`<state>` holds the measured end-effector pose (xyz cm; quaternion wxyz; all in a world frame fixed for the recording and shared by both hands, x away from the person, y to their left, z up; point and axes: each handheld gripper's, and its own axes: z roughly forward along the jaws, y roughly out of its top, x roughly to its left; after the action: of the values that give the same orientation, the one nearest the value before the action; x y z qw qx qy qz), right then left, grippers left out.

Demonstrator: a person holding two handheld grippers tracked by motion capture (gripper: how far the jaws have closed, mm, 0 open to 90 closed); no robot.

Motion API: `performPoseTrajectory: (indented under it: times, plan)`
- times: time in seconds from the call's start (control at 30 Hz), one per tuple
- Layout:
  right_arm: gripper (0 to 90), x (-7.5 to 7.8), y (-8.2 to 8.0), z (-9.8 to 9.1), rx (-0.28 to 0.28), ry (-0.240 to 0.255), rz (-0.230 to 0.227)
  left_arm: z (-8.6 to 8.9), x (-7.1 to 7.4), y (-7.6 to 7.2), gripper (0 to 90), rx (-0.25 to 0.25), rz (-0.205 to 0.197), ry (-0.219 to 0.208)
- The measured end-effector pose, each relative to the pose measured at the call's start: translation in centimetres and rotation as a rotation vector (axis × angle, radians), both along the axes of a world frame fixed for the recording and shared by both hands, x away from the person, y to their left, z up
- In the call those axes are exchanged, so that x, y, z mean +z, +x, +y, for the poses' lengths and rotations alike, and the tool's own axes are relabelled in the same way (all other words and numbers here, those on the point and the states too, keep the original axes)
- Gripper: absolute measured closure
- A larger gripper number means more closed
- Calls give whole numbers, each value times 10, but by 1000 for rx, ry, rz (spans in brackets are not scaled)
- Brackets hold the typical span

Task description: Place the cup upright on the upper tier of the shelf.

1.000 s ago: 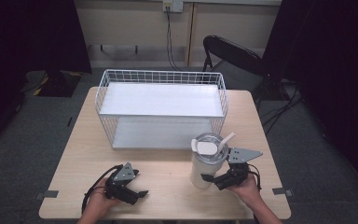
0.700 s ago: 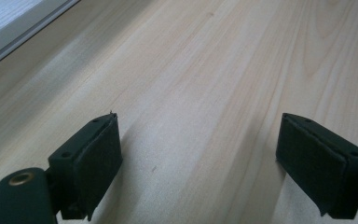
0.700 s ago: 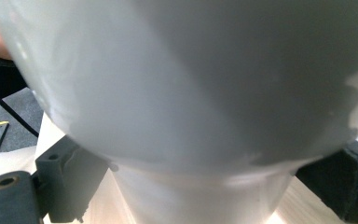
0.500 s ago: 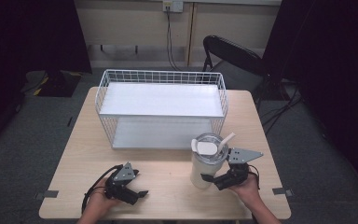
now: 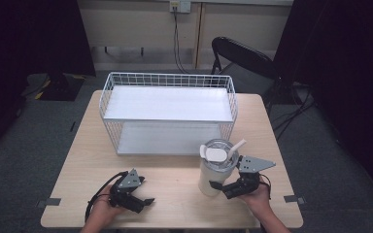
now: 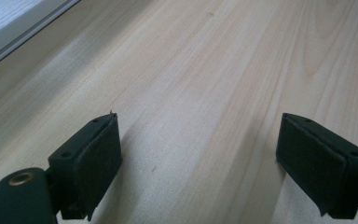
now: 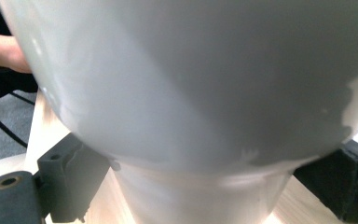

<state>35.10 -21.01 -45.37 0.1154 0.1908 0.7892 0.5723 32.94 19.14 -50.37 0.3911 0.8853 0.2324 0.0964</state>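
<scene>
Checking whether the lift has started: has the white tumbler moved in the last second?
No. The white tumbler stands at the same spot in front of the wire rack.

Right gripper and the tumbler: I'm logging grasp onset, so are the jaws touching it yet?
Cannot tell. In the right gripper view the jaws flank the tumbler's narrow base, but blur hides contact. The right gripper looks close.

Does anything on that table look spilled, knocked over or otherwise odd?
Nothing stands out. The white tumbler stands upright with its lid on, between the right gripper jaws. The wire rack sits square, and the table looks dry.
</scene>
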Motion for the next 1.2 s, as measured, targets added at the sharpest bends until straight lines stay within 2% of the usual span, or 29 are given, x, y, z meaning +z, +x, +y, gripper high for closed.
performPoseTrajectory:
  times: [0.53,0.73,1.2]
  plan:
    - [91,3,-4,-2,17,26,8,0,0,0,135,2,2,-5]
    - [91,4,-4,-1,32,19,6,0,0,0,134,2,1,-3]
    - [84,-1,-7,-13,43,35,12,0,0,0,134,0,0,0]
